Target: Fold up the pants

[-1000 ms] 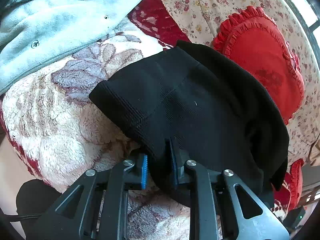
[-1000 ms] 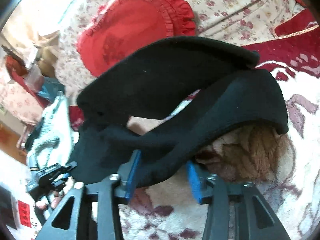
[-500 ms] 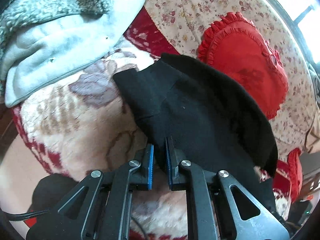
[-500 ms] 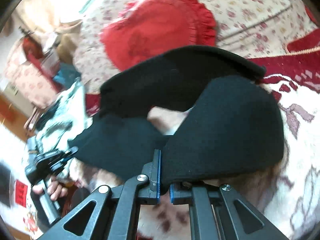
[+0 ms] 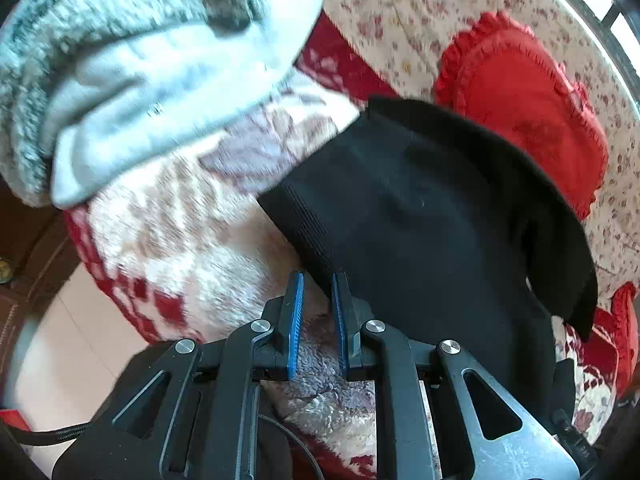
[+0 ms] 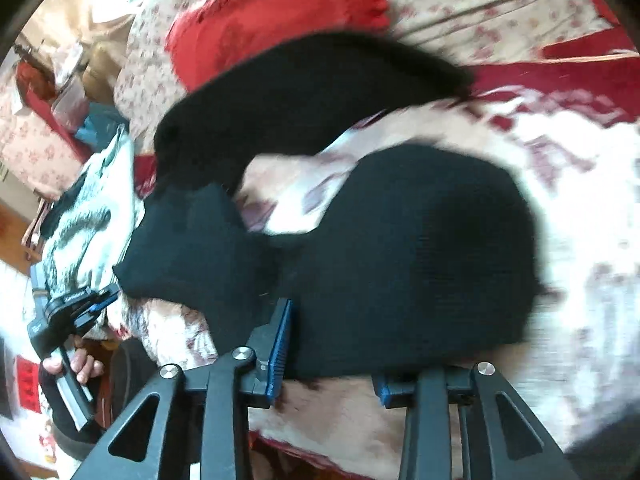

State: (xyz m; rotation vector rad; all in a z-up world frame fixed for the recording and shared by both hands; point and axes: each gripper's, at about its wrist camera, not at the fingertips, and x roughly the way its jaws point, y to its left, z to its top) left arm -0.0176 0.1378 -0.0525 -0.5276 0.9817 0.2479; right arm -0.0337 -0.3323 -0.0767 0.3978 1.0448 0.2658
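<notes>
The black knit pants [image 5: 420, 216] lie partly folded on a cream and red floral blanket [image 5: 192, 240]. In the left wrist view the ribbed waistband edge lies just ahead of my left gripper [image 5: 316, 284], whose blue pads stand a little apart with nothing between them. In the right wrist view my right gripper [image 6: 336, 320] is wide open, and the folded end of the pants [image 6: 400, 260] lies flat on the blanket between and ahead of its fingers. The other leg arches across behind it. The left gripper [image 6: 96, 300] shows at the far left of that view.
A grey-blue fleece garment [image 5: 132, 80] lies at the upper left of the blanket. A red heart-shaped ruffled cushion [image 5: 524, 104] rests on the floral sofa cover [image 5: 400, 8] behind the pants. The blanket's edge drops to a pale tiled floor [image 5: 68, 340] at the lower left.
Both grippers have let go of the pants. The right jaws opened wide and the folded end dropped onto the blanket. The left jaws parted slightly and drew back from the waistband.
</notes>
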